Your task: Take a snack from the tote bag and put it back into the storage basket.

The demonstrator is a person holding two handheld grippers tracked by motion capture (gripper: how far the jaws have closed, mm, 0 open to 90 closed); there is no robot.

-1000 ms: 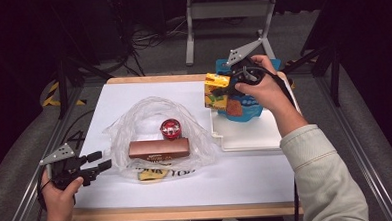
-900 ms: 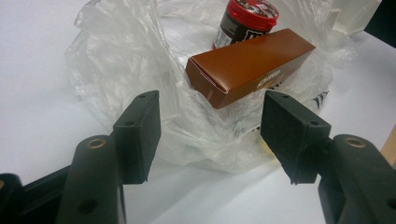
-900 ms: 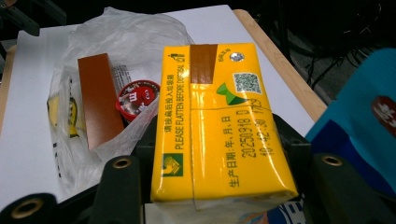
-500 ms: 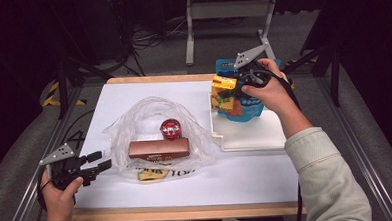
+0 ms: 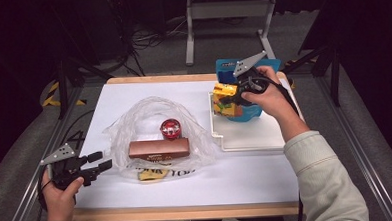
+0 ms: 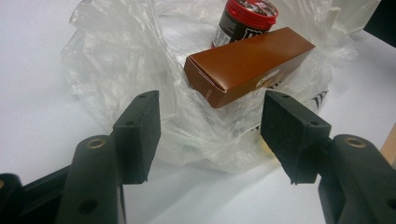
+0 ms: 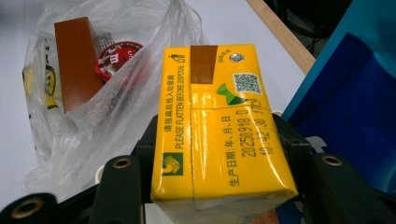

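Right gripper view: my fingers clamp the yellow carton.
From the high view, that carton has sunk slightly since a second ago, over the white tray against the blue bag. My right gripper dropped with it; my left gripper stayed put, fingers wide, beside the plastic bag on the table.

My left hand rests low at the near left, holding the left gripper level, pointing right, jaws standing apart with nothing between the pads. My right arm reaches forward, sleeve to the wrist, the right hand wrapped round the right gripper, which points left. Its jaws are clamped on both sides of the carton.
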